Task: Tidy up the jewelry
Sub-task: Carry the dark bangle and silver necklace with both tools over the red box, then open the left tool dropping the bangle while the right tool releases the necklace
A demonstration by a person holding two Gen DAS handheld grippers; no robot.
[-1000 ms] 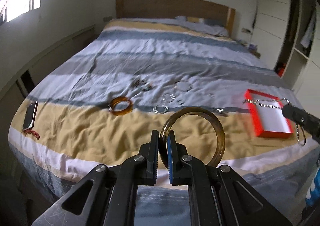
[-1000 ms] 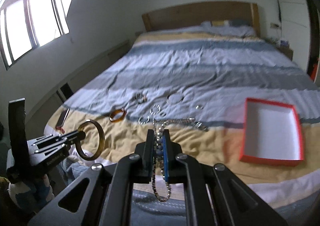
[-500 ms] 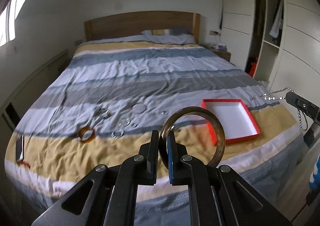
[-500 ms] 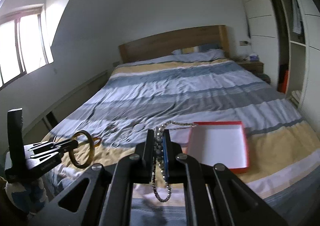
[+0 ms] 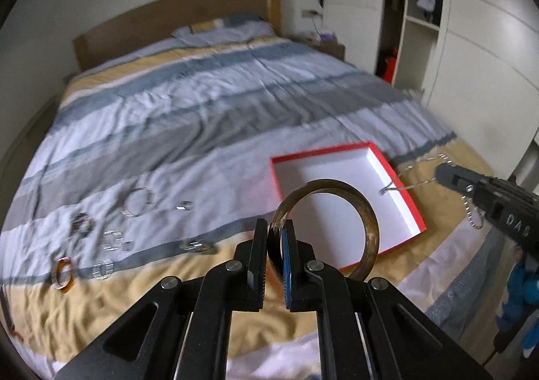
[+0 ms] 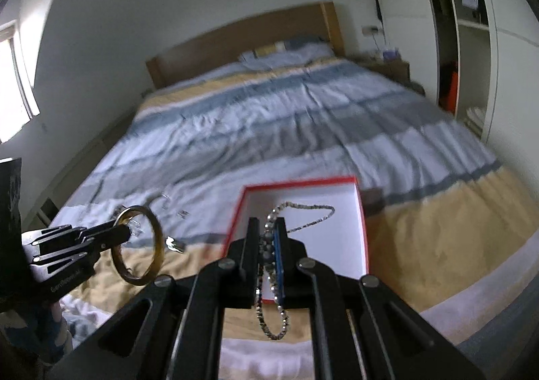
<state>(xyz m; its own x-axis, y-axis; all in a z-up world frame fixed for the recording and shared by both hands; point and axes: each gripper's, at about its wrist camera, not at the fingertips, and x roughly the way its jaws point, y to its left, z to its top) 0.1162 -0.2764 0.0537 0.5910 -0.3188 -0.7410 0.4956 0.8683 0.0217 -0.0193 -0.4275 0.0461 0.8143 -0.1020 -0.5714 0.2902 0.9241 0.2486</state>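
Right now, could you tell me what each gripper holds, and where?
Left gripper pinches the bangle by its rim; right gripper clamps the necklace mid-chain.

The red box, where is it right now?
The red box lies open on the striped bedspread near the foot of the bed, right of the scattered rings in the left wrist view, just beyond both grippers.
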